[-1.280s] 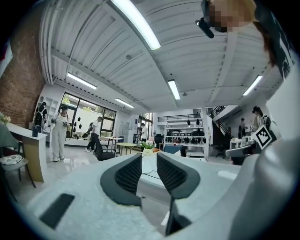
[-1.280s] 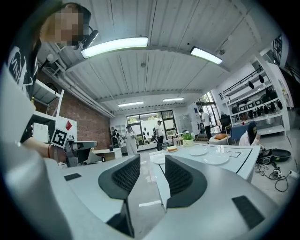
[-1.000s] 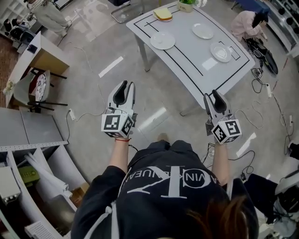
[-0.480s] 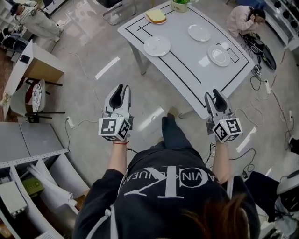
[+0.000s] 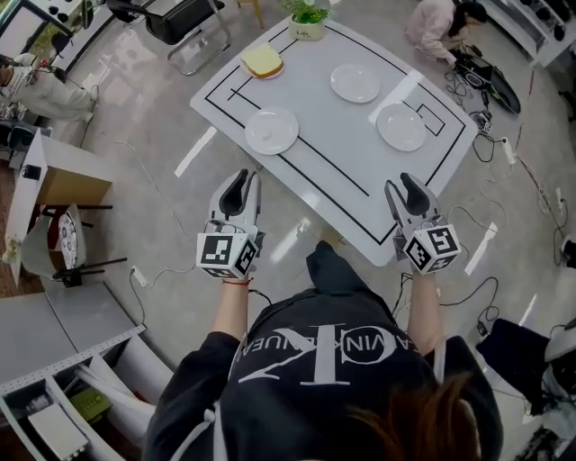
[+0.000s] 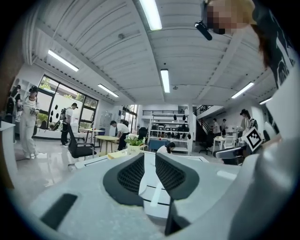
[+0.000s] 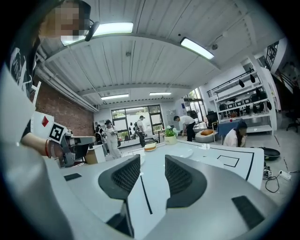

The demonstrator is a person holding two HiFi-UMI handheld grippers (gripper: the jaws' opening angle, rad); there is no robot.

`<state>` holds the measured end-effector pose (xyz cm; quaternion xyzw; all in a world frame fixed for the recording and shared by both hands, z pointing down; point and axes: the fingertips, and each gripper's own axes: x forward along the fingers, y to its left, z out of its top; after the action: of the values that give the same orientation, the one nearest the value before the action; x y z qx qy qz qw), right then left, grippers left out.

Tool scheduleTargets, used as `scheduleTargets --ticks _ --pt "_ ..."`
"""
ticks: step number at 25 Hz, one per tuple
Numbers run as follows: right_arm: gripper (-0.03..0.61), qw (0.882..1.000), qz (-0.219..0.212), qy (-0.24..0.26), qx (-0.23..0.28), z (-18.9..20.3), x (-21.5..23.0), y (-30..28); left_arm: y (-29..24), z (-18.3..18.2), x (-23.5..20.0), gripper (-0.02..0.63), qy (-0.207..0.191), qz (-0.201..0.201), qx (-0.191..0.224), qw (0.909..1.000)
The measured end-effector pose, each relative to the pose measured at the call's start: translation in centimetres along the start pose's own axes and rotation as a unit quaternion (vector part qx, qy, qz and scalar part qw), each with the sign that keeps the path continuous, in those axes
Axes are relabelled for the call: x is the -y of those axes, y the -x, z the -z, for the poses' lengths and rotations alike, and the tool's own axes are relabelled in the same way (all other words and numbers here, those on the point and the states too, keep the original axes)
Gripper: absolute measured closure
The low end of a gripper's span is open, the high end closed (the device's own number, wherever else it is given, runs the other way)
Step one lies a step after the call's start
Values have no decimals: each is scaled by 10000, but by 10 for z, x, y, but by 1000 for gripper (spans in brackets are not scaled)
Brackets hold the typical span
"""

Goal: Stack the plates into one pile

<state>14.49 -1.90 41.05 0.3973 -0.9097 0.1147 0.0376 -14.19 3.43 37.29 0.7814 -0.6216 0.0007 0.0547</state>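
Three empty white plates lie apart on the white table (image 5: 335, 153): one front left (image 5: 272, 131), one at the back (image 5: 355, 83), one on the right (image 5: 401, 126). A fourth plate with a yellow slab (image 5: 262, 60) sits at the far left corner. My left gripper (image 5: 241, 184) hovers at the table's near left edge. It is open by a narrow gap, its jaws have just been closing a little, and nothing is between them. My right gripper (image 5: 405, 189) is over the near right edge, open and empty. The right gripper view shows the yellow slab (image 7: 150, 146) beyond its open jaws.
A potted plant (image 5: 309, 20) stands at the table's far edge. A black chair (image 5: 187, 20) is behind the table, and a person crouches at the far right (image 5: 441, 22). Cables (image 5: 477, 81) trail on the floor at right. A desk (image 5: 49, 185) stands at left.
The table has come much closer in the head view. Both grippers have moved forward from over the floor to the table's near edge.
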Motion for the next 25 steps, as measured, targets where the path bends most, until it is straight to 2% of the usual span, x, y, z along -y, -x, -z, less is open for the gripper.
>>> scheduleTargets --ticks 6,12,16,21,25 --pt "426 9990 399 -136 -138 0 49 -12 -71 8 31 538 -14 680 -263 9973" --pt "425 9942 750 188 -754 18 95 -25 -134 23 58 538 45 1186 -525 9915" --pt "422 9902 964 27 -1009 29 126 -32 -169 37 77 538 168 1496 -684 9862" --pt "416 9843 1168 -247 -1300 37 161 -41 -207 52 102 532 269 1883 -940 9772" --pt "417 9769 1358 -151 -1643 45 191 -56 -236 83 126 510 352 2106 -1570 9642"
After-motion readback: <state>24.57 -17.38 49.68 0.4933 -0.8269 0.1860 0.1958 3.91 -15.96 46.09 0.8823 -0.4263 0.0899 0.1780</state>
